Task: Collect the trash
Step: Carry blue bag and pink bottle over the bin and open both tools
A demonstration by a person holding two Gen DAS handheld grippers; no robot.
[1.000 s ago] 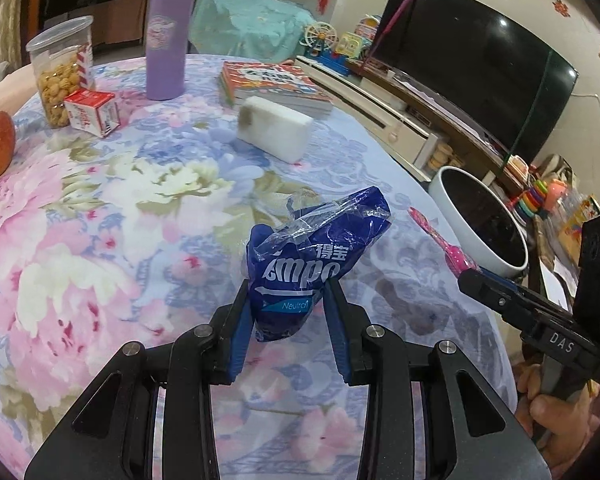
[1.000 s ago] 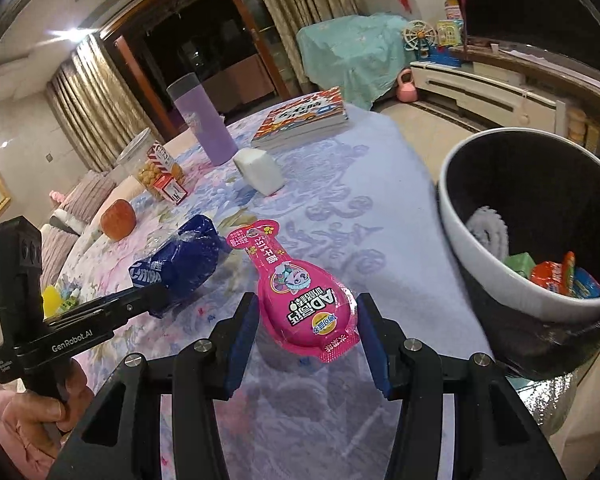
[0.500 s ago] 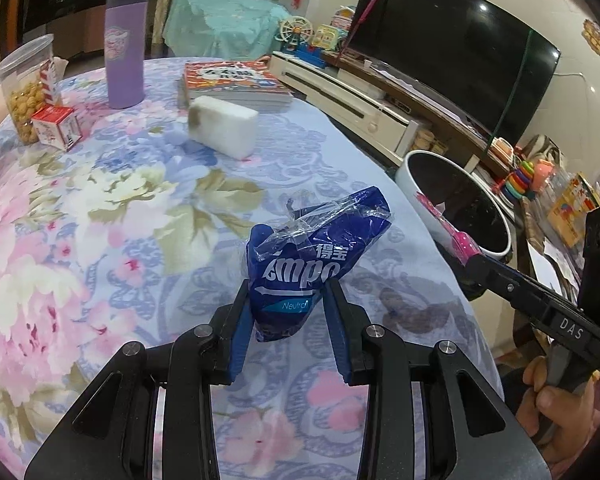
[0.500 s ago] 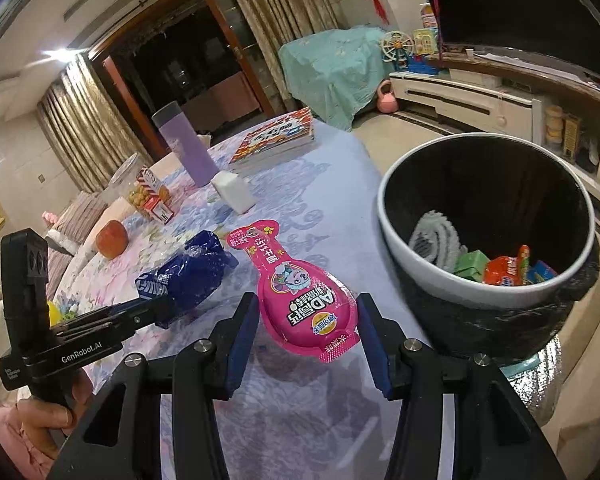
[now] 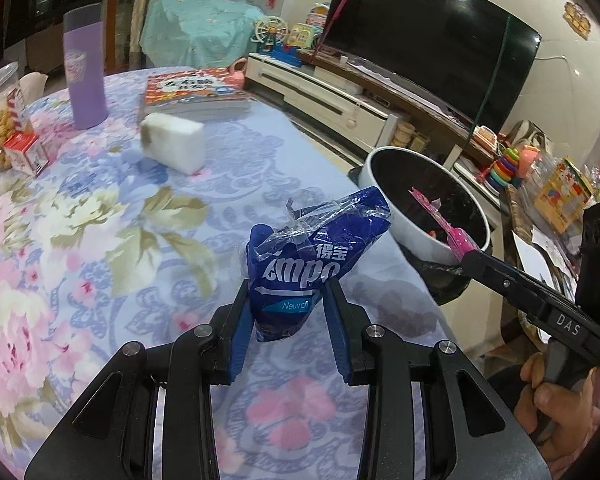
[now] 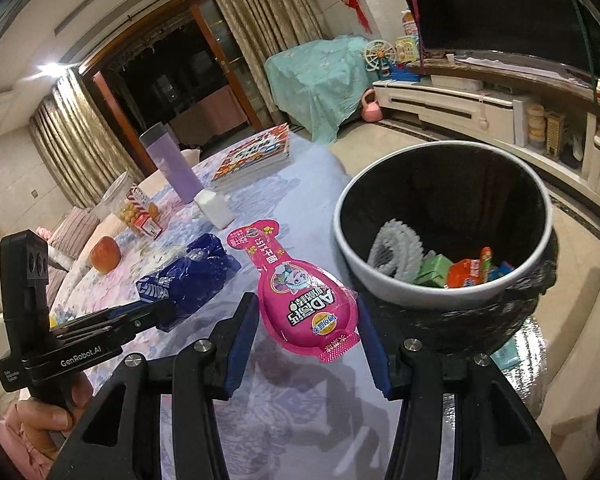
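Now we have one piece of trash in each claw. Our left claw (image 5: 286,304) is squeezed on the blue tissue wrapper (image 5: 312,264), pinching its bottom end so the crinkly top sticks up in the air above the tabletop (image 5: 100,216). Our right claw (image 6: 306,328) is squeezed on the pink drink pouch (image 6: 300,292), holding its fat round end with the thin neck pointing away. The pouch is up off the tabletop, just beside the trash bin (image 6: 380,272).

We think both things are very light. The blue wrapper is thin, soft plastic that scrunches flat, so we think a gentle pinch on the bunched part is enough. It may cling to a pad when we let go. The pink pouch looks shiny and slick and a bit floppy, so it could slide out if we tip it. Holding it by the two side edges of the wide part looks like the best spot.

The bin has a white rim and a black bag inside, and some trash is in there already. It stands beside the tabletop edge, close to both claws.
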